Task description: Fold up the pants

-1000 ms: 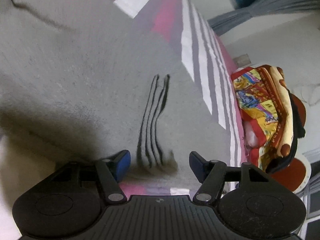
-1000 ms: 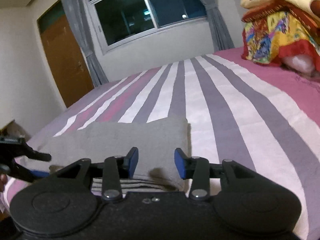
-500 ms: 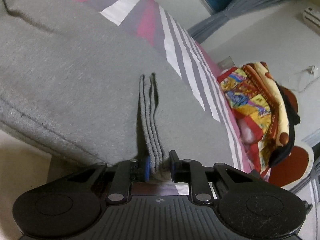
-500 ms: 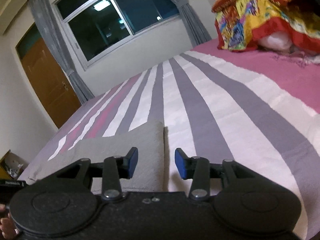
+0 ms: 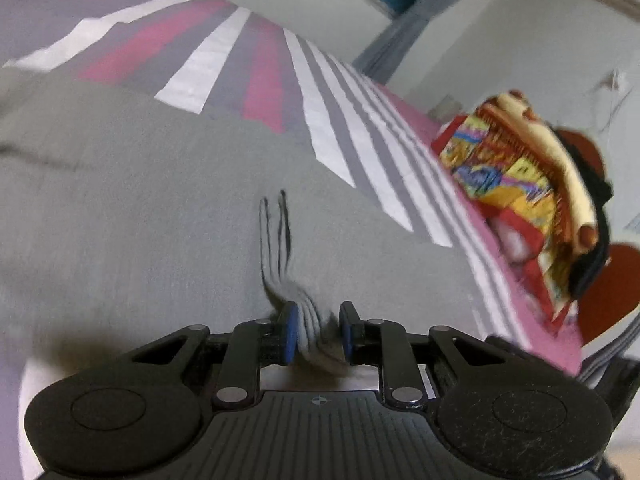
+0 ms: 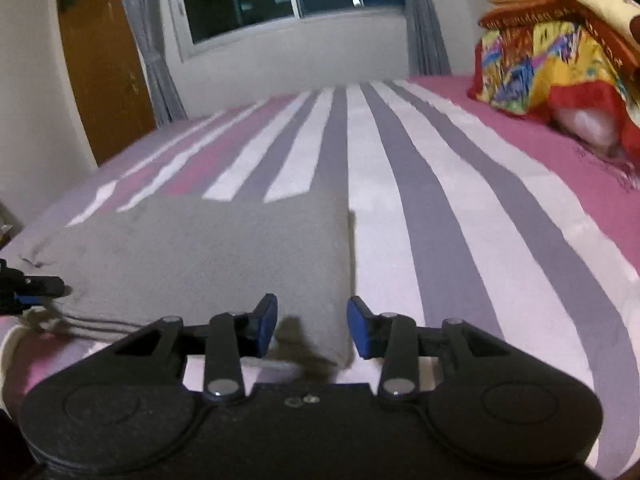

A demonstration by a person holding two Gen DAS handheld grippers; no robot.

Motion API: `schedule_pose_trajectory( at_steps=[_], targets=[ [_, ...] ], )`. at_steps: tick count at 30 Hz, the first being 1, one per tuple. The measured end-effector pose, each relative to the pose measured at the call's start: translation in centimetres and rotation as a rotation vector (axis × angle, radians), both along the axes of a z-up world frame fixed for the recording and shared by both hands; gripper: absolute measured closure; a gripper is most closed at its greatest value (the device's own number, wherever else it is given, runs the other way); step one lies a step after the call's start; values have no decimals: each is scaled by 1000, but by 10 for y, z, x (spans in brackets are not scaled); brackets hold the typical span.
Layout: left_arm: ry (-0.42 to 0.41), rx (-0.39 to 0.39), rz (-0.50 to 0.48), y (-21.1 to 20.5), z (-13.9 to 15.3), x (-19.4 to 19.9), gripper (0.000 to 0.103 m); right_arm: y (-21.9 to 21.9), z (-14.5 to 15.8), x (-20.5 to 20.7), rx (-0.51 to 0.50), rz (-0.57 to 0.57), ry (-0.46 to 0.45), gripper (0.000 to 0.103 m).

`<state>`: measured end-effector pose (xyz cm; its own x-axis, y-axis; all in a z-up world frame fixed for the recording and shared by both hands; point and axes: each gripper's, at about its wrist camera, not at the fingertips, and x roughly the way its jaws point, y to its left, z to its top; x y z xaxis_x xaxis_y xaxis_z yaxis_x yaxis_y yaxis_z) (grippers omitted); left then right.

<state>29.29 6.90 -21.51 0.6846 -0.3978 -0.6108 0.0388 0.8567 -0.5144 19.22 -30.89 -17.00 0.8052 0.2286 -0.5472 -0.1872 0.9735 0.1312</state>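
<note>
While my left gripper [image 5: 318, 334] pinches a bunched ridge of the grey pants [image 5: 140, 220] between nearly closed pads, my right gripper [image 6: 312, 326] hangs over their near right corner, jaws partly open, apparently gripping nothing. Folded into a rectangle, the pants lie on the striped bedsheet [image 6: 440, 220], well apart from the colourful blanket pile [image 6: 552, 64].

Striped bedsheet [image 6: 420, 208], colourful blanket pile [image 6: 560, 48]

Grey pants [image 6: 208, 256] folded into a flat rectangle on the bed, near edge bunched into ridged folds [image 5: 280, 240] pinched in my left gripper [image 5: 318, 330], right corner lying flat
</note>
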Motion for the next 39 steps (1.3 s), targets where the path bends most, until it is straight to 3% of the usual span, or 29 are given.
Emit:
schedule_pose_trajectory(
  at_steps=[3,6,9,14,18,20,23,26,30,32,34,36,38,39],
  targets=[
    [47,43,15,4,-5,30,82,1,-3,29,0,-18,43,65],
    [146,-6,-8,12,-1,55,80,4,-9,68,-50,-43,113,64],
    [132,14,8,23,8,66,75,-5,-3,92,-3,-54,130,64],
    [159,19,9,17,-8,113,73,3,-6,142,-23,-48,173,62],
    [154,-48,53,16,-20,123,71,10,-13,163,-39,-61,194,60],
    [136,-36,51,15,-20,111,71,8,-13,156,-32,-64,182,59],
    [89,62,19,7,-17,77,71,2,-9,128,-14,-57,180,57],
    [52,121,4,6,-15,44,71,-3,-17,91,-18,-40,195,52],
    [1,213,31,14,-7,-2,71,-4,-19,34,-75,-4,144,50],
    [-40,240,72,21,4,-28,71,-15,-5,18,-29,-2,94,49],
    [-94,213,141,43,11,-55,70,-26,9,-4,3,-10,-19,41],
    [-126,151,251,77,12,-82,61,-37,15,-19,38,-33,-79,32],
    [-116,113,378,111,9,-100,28,-53,14,-26,131,-73,-88,28],
    [-105,92,450,129,6,-107,25,-60,14,-27,173,-100,-85,27]
  ],
)
